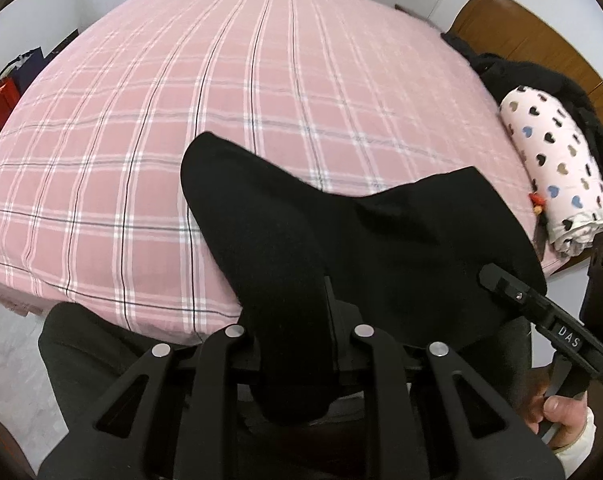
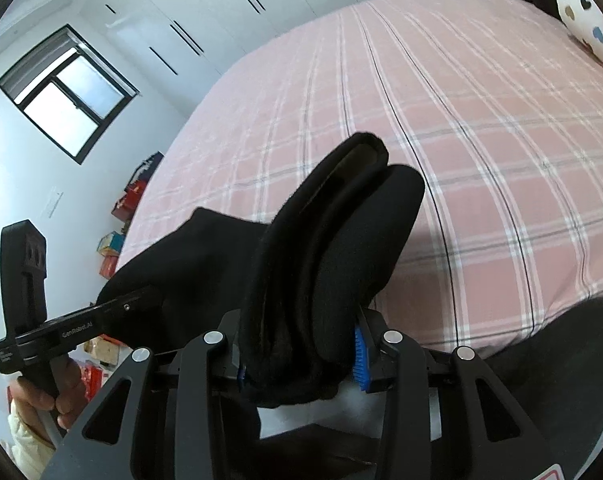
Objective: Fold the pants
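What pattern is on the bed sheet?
The bed sheet is pink plaid with white and dark lines, clearest in the left wrist view.

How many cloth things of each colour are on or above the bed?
Black cloth: 2, the black pants held by both grippers and a black heap of clothes
White heart-print folded cloth: 1
Pink plaid bed sheet: 1
Total: 4

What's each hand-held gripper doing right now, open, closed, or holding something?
Left hand-held gripper: closed on the black pants.
Right hand-held gripper: closed on a thick bunch of the same pants.
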Demonstrator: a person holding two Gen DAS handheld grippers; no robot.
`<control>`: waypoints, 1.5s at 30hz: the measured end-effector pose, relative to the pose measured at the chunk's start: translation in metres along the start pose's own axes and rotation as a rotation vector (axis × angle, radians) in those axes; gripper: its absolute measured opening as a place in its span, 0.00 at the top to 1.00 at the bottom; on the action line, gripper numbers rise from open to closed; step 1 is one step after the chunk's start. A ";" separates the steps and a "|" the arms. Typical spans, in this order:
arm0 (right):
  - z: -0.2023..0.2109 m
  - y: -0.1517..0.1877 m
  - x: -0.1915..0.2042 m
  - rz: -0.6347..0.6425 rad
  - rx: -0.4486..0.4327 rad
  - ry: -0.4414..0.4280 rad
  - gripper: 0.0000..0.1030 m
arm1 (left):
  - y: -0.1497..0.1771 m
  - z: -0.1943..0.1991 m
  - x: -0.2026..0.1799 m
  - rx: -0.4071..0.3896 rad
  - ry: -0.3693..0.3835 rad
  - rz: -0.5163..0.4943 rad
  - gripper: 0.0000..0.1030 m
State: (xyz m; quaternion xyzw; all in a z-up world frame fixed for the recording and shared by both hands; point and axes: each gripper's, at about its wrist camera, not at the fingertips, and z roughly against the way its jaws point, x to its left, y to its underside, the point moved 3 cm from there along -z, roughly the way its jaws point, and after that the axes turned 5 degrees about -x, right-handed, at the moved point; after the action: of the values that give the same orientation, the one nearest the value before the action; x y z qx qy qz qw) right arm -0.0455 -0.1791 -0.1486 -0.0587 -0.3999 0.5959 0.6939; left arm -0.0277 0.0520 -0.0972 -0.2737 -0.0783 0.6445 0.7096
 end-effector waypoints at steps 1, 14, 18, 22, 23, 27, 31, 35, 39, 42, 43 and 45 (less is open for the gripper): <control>0.004 -0.004 0.003 0.003 -0.010 -0.004 0.65 | -0.004 0.008 -0.002 -0.016 0.009 -0.002 0.83; 0.074 -0.098 0.062 0.142 -0.253 -0.079 0.65 | -0.079 0.101 -0.029 -0.282 0.068 -0.096 0.82; 0.079 -0.152 0.077 0.196 -0.344 -0.107 0.65 | -0.128 0.121 -0.040 -0.395 0.061 -0.164 0.82; 0.066 -0.207 0.086 0.239 -0.417 -0.138 0.65 | -0.182 0.124 -0.047 -0.499 0.054 -0.214 0.82; 0.063 -0.217 0.086 0.245 -0.430 -0.141 0.65 | -0.195 0.122 -0.047 -0.524 0.054 -0.220 0.82; 0.026 -0.277 0.081 0.271 -0.500 -0.151 0.65 | -0.264 0.097 -0.040 -0.622 0.071 -0.234 0.82; -0.037 -0.322 0.048 0.232 -0.499 -0.153 0.60 | -0.312 0.044 -0.031 -0.665 0.056 -0.280 0.79; -0.155 -0.324 -0.033 0.165 -0.392 0.083 0.19 | -0.335 -0.071 0.011 -0.586 -0.022 -0.204 0.33; -0.207 -0.275 -0.107 -0.009 -0.250 0.204 0.20 | -0.308 -0.182 0.066 -0.350 -0.237 -0.076 0.26; -0.205 -0.238 -0.125 -0.043 -0.227 0.217 0.20 | -0.269 -0.209 0.088 -0.273 -0.247 0.005 0.26; -0.203 -0.229 -0.126 -0.037 -0.218 0.223 0.20 | -0.261 -0.210 0.089 -0.265 -0.251 0.015 0.26; -0.202 -0.218 -0.120 -0.024 -0.200 0.247 0.20 | -0.249 -0.210 0.084 -0.244 -0.266 0.021 0.26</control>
State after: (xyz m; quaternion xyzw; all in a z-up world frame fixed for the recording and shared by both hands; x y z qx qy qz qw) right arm 0.2541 -0.2661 -0.2215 -0.1954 -0.3697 0.5330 0.7356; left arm 0.2999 0.0671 -0.1720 -0.2709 -0.2464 0.6681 0.6477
